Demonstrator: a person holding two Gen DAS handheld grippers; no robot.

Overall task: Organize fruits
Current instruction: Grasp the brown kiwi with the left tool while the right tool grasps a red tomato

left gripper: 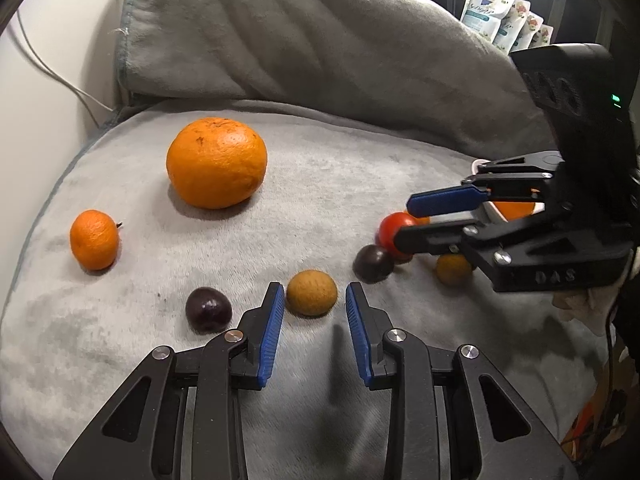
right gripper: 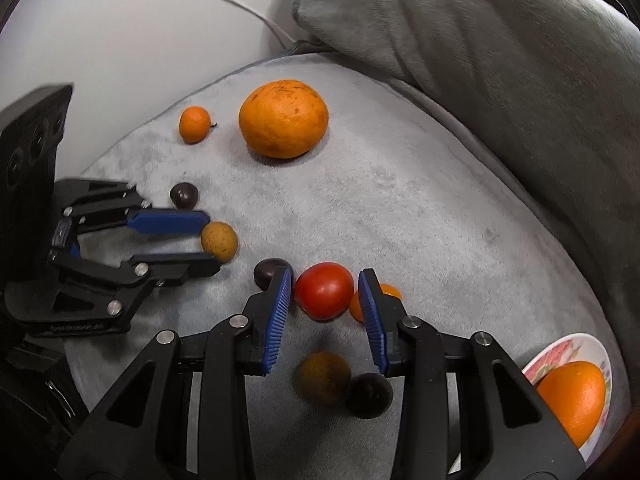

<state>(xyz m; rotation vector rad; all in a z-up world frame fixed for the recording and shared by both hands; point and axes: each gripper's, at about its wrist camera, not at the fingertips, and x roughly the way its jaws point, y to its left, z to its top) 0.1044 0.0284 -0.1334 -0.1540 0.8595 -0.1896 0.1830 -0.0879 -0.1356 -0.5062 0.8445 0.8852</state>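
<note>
Left tool [left gripper: 313, 332] spread wide with a tan fruit [left gripper: 311, 293] just off its tips, gripping nothing, right tool [right gripper: 325, 312] spread around a red tomato [right gripper: 325, 296], not clamped, large orange [left gripper: 216, 162] toward the grey cushion's [left gripper: 360, 168] far edge, plate [right gripper: 560, 354] with an orange at its right edge.

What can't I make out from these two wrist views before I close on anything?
- Bowl: right wrist view, cut off by the frame edge; left wrist view, mostly hidden behind the right gripper.
- Small orange fruit: right wrist view, half covered by a gripper finger.
- Pouches: left wrist view, print too small to read.
- Red tomato: left wrist view, partly behind the right gripper.
</note>
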